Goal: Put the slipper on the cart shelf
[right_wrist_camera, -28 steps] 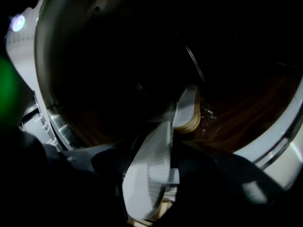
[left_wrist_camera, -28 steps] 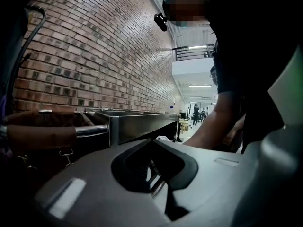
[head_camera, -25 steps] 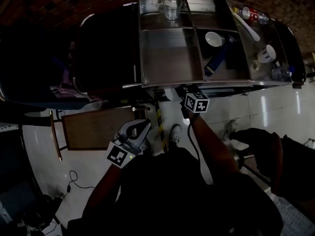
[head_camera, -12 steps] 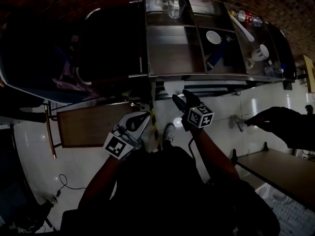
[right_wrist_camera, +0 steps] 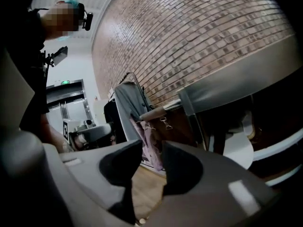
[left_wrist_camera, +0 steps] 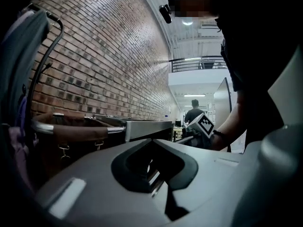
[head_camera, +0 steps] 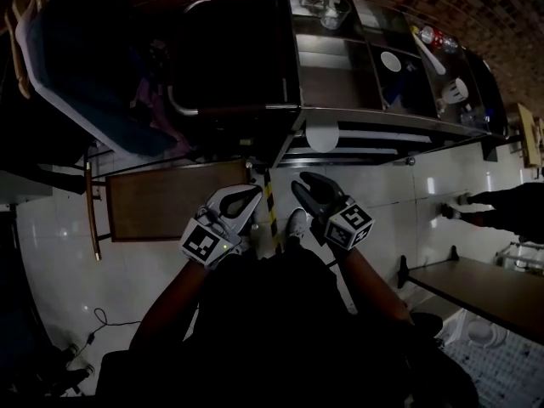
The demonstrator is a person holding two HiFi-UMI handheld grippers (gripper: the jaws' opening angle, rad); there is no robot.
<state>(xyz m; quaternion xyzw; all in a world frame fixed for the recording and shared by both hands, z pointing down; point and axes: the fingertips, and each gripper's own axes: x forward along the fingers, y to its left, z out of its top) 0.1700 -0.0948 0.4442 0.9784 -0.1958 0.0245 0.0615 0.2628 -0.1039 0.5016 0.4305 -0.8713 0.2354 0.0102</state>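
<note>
A white slipper [head_camera: 321, 136] lies on the lower shelf of the steel cart [head_camera: 340, 83]. It also shows as a pale shape [right_wrist_camera: 240, 151] under the cart's top in the right gripper view. My right gripper [head_camera: 308, 189] hangs over the floor, short of the cart and apart from the slipper. Its jaws [right_wrist_camera: 152, 148] are closing, with a narrow gap and nothing between them. My left gripper [head_camera: 244, 200] is beside it to the left, jaws [left_wrist_camera: 152, 143] shut and empty.
The cart's top holds a bowl [head_camera: 390, 60], cups and bottles. A dark laundry trolley with cloth [head_camera: 153, 92] stands left of the cart, with a brown board [head_camera: 174, 209] below it. A table [head_camera: 476, 287] and another person [head_camera: 510, 202] are at the right. My shoe [head_camera: 297, 223] is between the grippers.
My right gripper has drawn back from the cart's lower shelf toward me, and its jaws have narrowed. The white slipper stays on the shelf. The left gripper has hardly moved.
</note>
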